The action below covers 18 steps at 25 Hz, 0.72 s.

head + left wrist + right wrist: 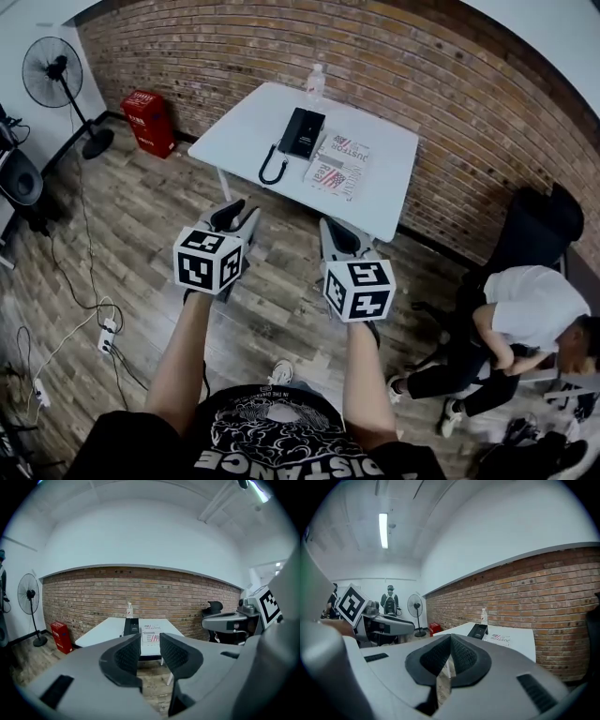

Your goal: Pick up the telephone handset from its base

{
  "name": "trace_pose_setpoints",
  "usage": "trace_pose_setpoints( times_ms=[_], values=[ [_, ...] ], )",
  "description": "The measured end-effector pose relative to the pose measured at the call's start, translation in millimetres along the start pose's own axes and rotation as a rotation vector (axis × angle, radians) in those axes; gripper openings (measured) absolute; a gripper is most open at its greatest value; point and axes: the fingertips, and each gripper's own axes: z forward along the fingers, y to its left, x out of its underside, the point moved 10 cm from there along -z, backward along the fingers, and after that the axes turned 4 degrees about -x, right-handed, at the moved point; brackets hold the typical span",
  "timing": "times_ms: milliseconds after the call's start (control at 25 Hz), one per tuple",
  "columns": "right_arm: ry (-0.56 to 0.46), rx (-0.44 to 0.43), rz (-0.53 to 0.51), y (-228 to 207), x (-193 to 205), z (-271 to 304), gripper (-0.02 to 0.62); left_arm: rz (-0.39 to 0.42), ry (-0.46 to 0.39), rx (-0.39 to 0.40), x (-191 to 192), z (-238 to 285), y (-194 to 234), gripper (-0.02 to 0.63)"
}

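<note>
A black telephone (302,131) lies on the white table (246,127) by the brick wall, its coiled cord hanging toward the table's near edge. It is small and far off in the left gripper view, telephone (131,626), and in the right gripper view, telephone (478,631). Both grippers hover over the wooden floor, well short of the table. My left gripper (239,217) (150,651) is open, with a narrow empty gap between its pads. My right gripper (342,234) (450,656) is shut, its pads touching with nothing in them.
Printed papers (339,164) lie right of the phone and a water bottle (316,82) stands behind it. A red box (150,120) and a fan (56,75) stand at the left. At the right are a black chair (539,230) and a crouching person (525,319). Cables and a power strip (106,336) lie on the floor.
</note>
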Motion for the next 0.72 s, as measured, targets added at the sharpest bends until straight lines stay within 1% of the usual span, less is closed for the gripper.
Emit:
trace_pose_setpoints(
  times_ms=[280,720],
  values=[
    [0.005,-0.022,-0.006,-26,-4,29,0.0,0.006,0.013,0.008,-7,39,6,0.138],
    [0.016,-0.018,-0.019,-56,-12,77,0.0,-0.036,0.004,0.049,-16,95,32,0.155]
  ],
)
